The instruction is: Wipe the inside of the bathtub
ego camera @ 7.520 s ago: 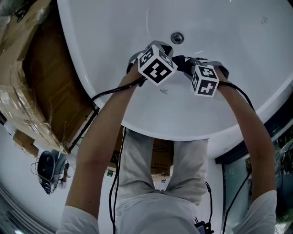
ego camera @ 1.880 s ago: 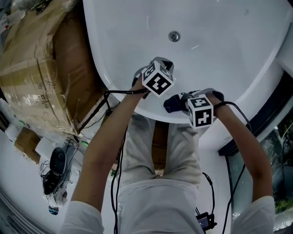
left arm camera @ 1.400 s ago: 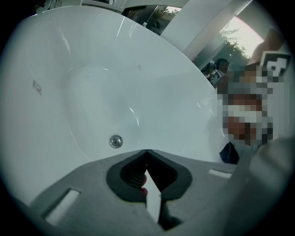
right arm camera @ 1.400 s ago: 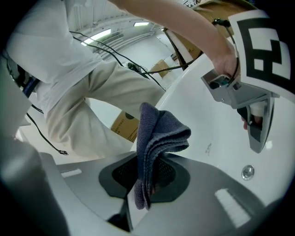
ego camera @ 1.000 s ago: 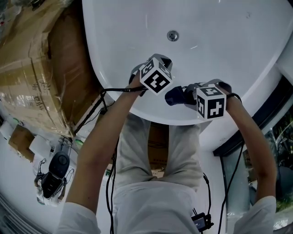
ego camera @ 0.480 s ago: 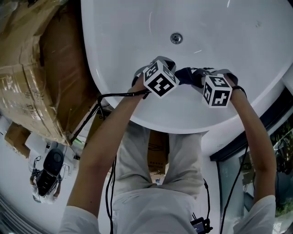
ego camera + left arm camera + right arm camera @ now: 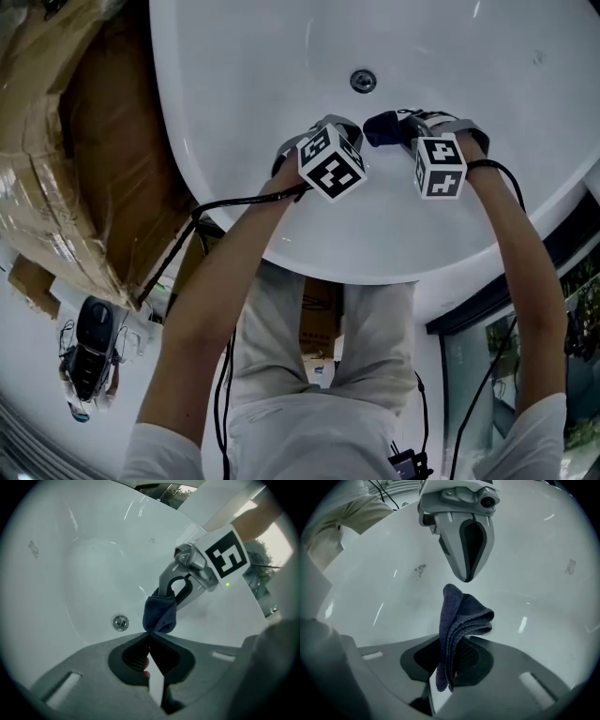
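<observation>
The white bathtub [image 7: 281, 56] fills the top of the head view, its drain [image 7: 363, 81] just beyond both grippers. My right gripper [image 7: 396, 127] is shut on a folded dark blue cloth [image 7: 381, 128], held over the tub's inner wall near the drain. In the right gripper view the cloth [image 7: 461, 618] stands up from between the jaws of the right gripper [image 7: 449, 641]. My left gripper [image 7: 336, 131] hangs beside it, shut and empty. In the left gripper view its closed tips [image 7: 149, 634] almost meet the cloth [image 7: 161, 613], with the drain [image 7: 121, 622] to the left.
Plastic-wrapped cardboard boxes [image 7: 56, 141] stand against the tub's left side. A black cable [image 7: 202, 211] runs from the left gripper over the near rim [image 7: 375, 267]. A dark device [image 7: 89, 342] lies on the floor at the lower left; a window frame [image 7: 525, 281] is at the right.
My right gripper has carried the cloth from the tub's near rim up into the tub, close to the drain. The left gripper has stayed about where it was.
</observation>
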### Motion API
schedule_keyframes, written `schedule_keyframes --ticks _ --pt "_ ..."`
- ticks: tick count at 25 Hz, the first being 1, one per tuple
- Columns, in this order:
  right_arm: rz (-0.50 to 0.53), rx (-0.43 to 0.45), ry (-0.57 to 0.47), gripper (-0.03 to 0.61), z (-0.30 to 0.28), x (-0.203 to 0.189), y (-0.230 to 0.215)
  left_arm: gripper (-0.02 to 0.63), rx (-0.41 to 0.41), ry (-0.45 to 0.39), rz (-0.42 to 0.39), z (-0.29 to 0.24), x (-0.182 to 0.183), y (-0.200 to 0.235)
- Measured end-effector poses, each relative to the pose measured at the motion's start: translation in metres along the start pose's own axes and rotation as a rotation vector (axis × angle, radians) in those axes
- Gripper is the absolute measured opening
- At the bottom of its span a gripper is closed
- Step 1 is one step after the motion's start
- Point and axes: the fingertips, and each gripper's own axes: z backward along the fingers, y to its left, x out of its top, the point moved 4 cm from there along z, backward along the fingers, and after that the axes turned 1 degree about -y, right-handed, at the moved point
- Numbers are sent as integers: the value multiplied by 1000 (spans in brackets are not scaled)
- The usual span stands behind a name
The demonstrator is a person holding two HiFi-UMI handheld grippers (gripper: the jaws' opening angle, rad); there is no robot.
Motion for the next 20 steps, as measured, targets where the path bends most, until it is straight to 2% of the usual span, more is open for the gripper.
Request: schedule_keyframes --ticks 3,11,20 --pt "29 -36 31 54 -14 -12 -13 0 4 6 -4 -9 2 6" --pt "65 -3 84 54 -43 -42 -24 0 3 48 -52 -38 1 14" --pt "79 37 113 54 -78 -46 -37 0 11 77 -96 -60 -4 27"
